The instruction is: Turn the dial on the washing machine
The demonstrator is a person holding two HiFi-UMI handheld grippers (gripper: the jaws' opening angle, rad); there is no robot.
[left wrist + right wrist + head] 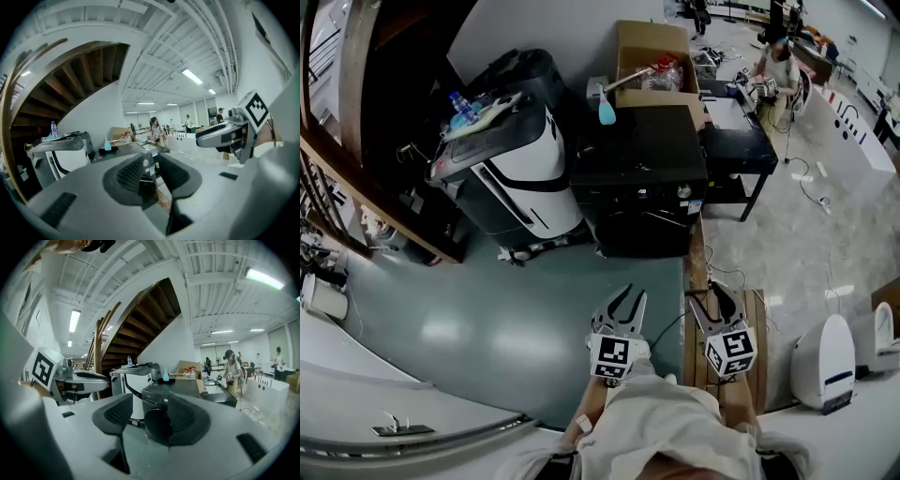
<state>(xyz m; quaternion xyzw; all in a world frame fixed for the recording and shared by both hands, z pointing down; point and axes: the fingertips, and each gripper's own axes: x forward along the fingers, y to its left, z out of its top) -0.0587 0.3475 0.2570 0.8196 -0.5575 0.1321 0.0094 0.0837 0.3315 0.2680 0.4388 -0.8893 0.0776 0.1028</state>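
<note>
**Head view:** We stood on a grey-green floor (487, 319), well short of the black washing machine (642, 159) at 12 o'clock. Its front faced 6 o'clock, toward us. The small silvery dial (683, 191) sat at the right end of the control strip, its axis pointing out at us. The left gripper (621, 302) was released, jaws splayed in a V. The right gripper (719, 298) was released too, jaws closer together, and neither held anything. A white-and-black machine (520, 173) stood at 10 o'clock beside a wooden staircase (337, 141). A cardboard box (652, 52) sat behind the washer, and a black table (741, 145) stood at 2 o'clock.

**Left gripper view:** Between our parted pads only a slice of the washer's front showed, far off, and we could not make out the dial. The right gripper hung at 3 o'clock. White ceiling beams and strip lights (192, 76) ran overhead, and people stood at distant tables.

**Right gripper view:** The gap framed the washer, its dark round door (157, 423) facing us, apart from both pads. A blue bottle (166, 376) stood on its top. The staircase rose at 11 o'clock, and the left gripper hung at 9 o'clock.
</note>
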